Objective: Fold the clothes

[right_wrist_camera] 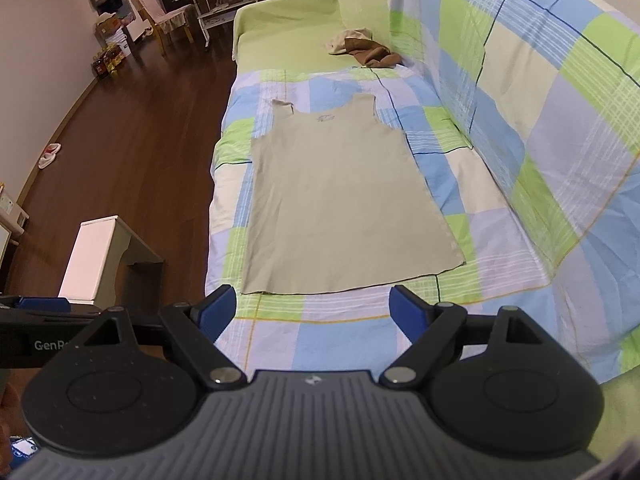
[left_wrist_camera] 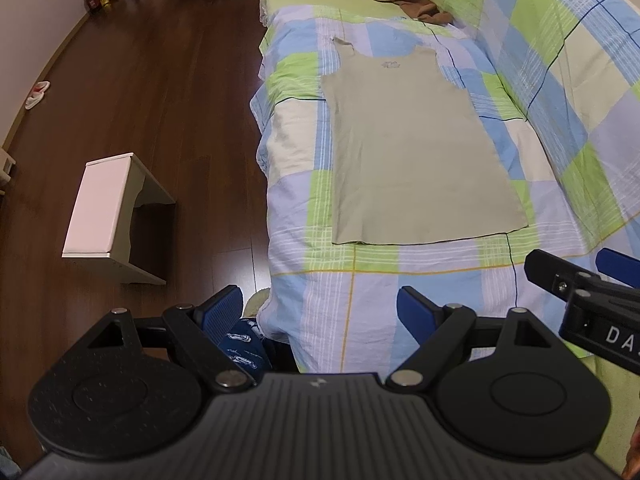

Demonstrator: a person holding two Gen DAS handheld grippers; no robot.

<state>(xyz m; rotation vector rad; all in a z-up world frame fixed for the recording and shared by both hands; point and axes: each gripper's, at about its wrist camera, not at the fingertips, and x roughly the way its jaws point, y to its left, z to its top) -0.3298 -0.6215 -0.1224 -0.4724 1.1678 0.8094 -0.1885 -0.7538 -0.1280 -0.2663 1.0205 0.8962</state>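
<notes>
So we've got the beige tank top (left_wrist_camera: 416, 148) spread flat on the checkered blanket (left_wrist_camera: 352, 292), hem toward us and straps pointing away. Everything below is relative to that tank top.

Our left gripper (left_wrist_camera: 320, 308) hangs short of the hem, just off the near-left corner, over the blanket's edge, fingers spread wide with nothing between them. It isn't touching the fabric. The blue pads (left_wrist_camera: 222, 306) are well apart.

Our right gripper (right_wrist_camera: 312, 306) sits just short of the hem too, roughly centred on it, jaws wide open and empty. In the right wrist view the hem of the tank top (right_wrist_camera: 340, 200) runs right across the gap between the fingertips, slightly beyond them. From the left wrist view the right gripper (left_wrist_camera: 572, 272) shows near the tank top's near-right corner.

Beyond the straps there's a crumpled brown and cream clothes pile (left_wrist_camera: 408, 0) on the green sheet. Left of the tank top, down on the dark wood floor (left_wrist_camera: 160, 100), stands a white stool (left_wrist_camera: 108, 216).
</notes>
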